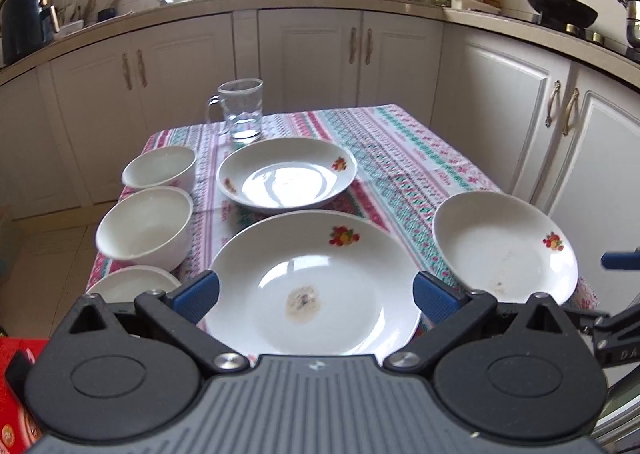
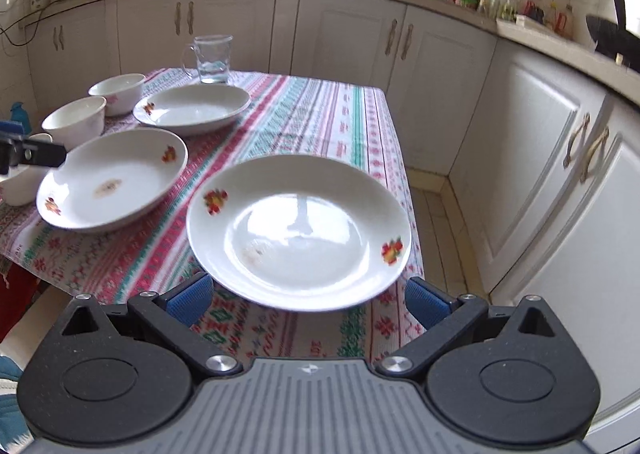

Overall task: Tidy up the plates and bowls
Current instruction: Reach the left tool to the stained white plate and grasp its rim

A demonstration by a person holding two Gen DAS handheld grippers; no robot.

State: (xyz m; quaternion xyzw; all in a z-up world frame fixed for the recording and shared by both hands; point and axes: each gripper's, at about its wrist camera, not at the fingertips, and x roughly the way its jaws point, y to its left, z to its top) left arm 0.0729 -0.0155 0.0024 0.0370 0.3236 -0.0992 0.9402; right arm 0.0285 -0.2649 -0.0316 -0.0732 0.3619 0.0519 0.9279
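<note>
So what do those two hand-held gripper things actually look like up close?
Both look alike. The left gripper has a grey ribbed plastic body with a small pale logo, two round black housings with oval insets, black angled link arms on silver pivot bolts, and blue ribbed finger pads. The right gripper has the same build, with blue pads. No cables, hands or sleeves show.
</note>
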